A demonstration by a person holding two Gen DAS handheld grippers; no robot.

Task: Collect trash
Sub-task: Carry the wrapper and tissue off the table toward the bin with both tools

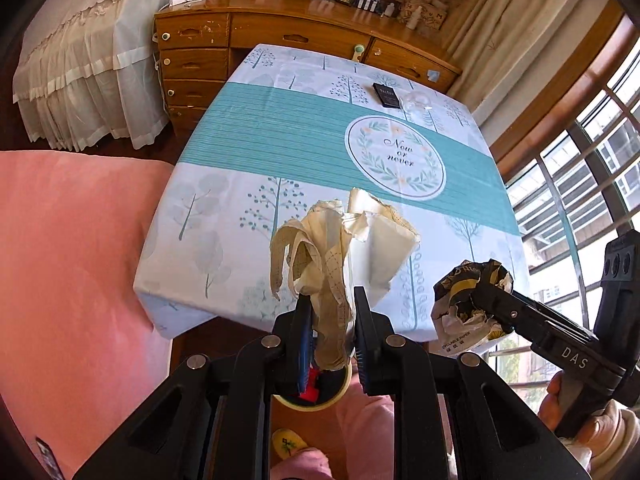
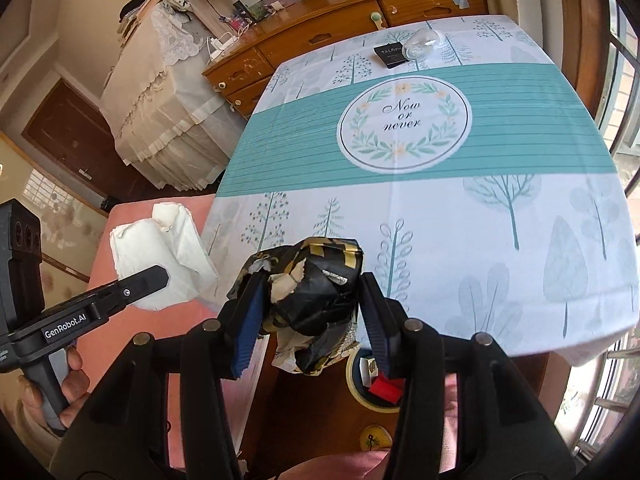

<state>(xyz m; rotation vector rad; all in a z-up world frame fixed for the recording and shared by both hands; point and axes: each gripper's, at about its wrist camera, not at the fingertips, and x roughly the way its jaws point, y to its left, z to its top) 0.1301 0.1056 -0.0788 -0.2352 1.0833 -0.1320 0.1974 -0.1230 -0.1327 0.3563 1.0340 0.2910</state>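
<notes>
My left gripper (image 1: 330, 320) is shut on a crumpled cream paper bag (image 1: 340, 248) and holds it above a round bin (image 1: 320, 396) on the floor before the table's near edge. The cream bag also shows in the right wrist view (image 2: 160, 256). My right gripper (image 2: 312, 312) is shut on a crumpled black-and-gold wrapper (image 2: 312, 288), held near the table's near edge. In the left wrist view the wrapper (image 1: 464, 300) hangs at the right. The bin (image 2: 376, 380) sits below the right gripper, with red and white scraps inside.
The table (image 2: 460, 208) has a teal and white tree-print cloth. A black card (image 1: 386, 94) and a clear glass (image 1: 416, 102) lie at its far side. A wooden dresser (image 1: 280, 40) stands behind. A pink seat (image 1: 68, 260) is at the left, windows at the right.
</notes>
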